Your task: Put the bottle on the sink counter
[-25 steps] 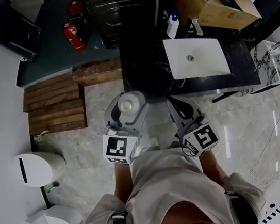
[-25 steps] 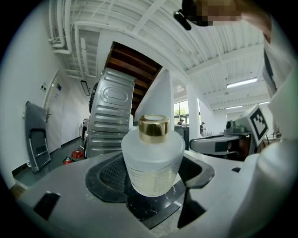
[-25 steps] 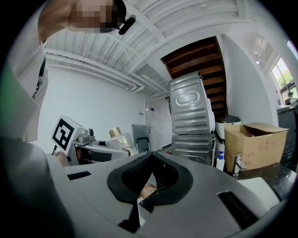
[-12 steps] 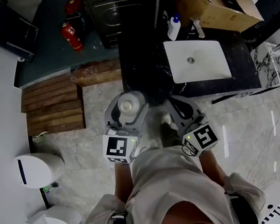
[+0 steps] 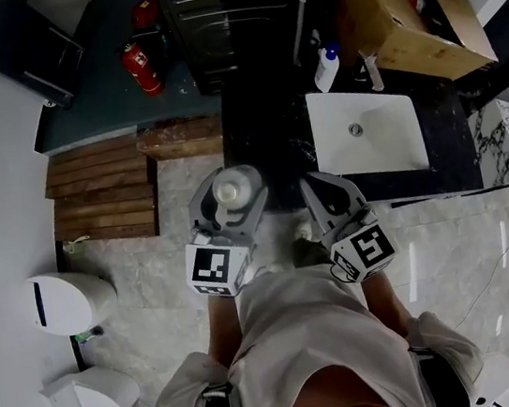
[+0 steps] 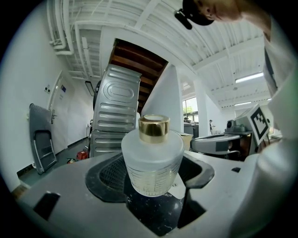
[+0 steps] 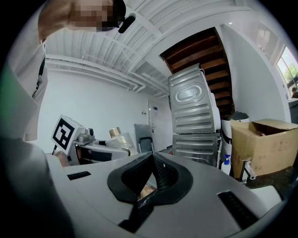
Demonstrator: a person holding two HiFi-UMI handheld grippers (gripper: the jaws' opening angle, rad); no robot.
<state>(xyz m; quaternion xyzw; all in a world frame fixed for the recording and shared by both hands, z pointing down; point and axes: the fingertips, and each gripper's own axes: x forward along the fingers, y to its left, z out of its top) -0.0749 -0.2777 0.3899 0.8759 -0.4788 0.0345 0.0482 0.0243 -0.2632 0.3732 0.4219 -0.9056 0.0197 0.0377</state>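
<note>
**Item: frosted bottle, gold cap, carried in the air and not yet on the counter**

The bottle (image 6: 151, 159) stands upright between the jaws of the left gripper (image 5: 233, 197), clamped low on its round body. That probably keeps the cap free and the base level for setting down. It hangs by the near corner of the dark marbled sink counter (image 5: 264, 139), left of the white basin (image 5: 367, 133). The right gripper (image 7: 151, 160) has its jaws pressed together on nothing and is held alongside, apparently unused. A blue-topped spray bottle (image 5: 327, 68) and a cardboard box (image 5: 406, 9) stand behind the basin. The bottle shows only fine ribbing, with no readable brand, and each gripper cube bears a square marker without words.
</note>
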